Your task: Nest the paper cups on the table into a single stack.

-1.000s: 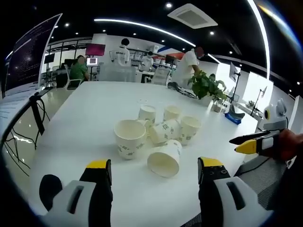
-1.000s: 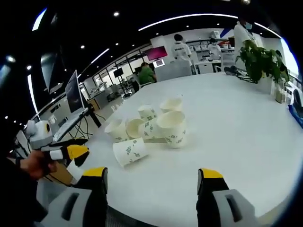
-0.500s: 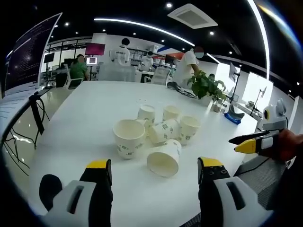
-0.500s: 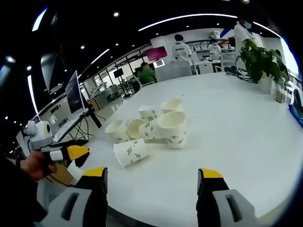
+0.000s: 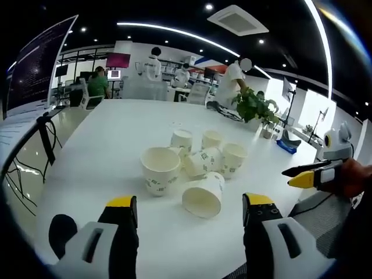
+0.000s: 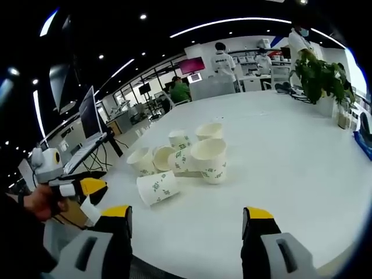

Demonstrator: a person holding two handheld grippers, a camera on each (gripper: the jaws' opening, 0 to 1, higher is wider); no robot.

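Note:
Several white paper cups with green print sit clustered on the white table (image 5: pixel 99 145). In the left gripper view an upright cup (image 5: pixel 160 170) is nearest on the left, a cup lying on its side (image 5: pixel 203 195) is in front, and more cups (image 5: pixel 233 158) stand behind. My left gripper (image 5: pixel 189 210) is open, short of the cluster, nothing between its jaws. The right gripper (image 5: pixel 308 176) enters from the right, held by a hand. In the right gripper view my right gripper (image 6: pixel 186 222) is open before an upright cup (image 6: pixel 208 158) and a tipped cup (image 6: pixel 157 187). The left gripper (image 6: pixel 81 187) appears at the left.
A potted plant (image 5: pixel 253 108) stands at the table's far right, also seen as the plant (image 6: pixel 317 75). A monitor (image 5: pixel 36 64) sits to the left. Several people stand or sit in the background (image 5: pixel 152 67). Bare tabletop (image 6: pixel 290 168) surrounds the cups.
Both views have shifted only slightly. The cups and both grippers stay as they were.

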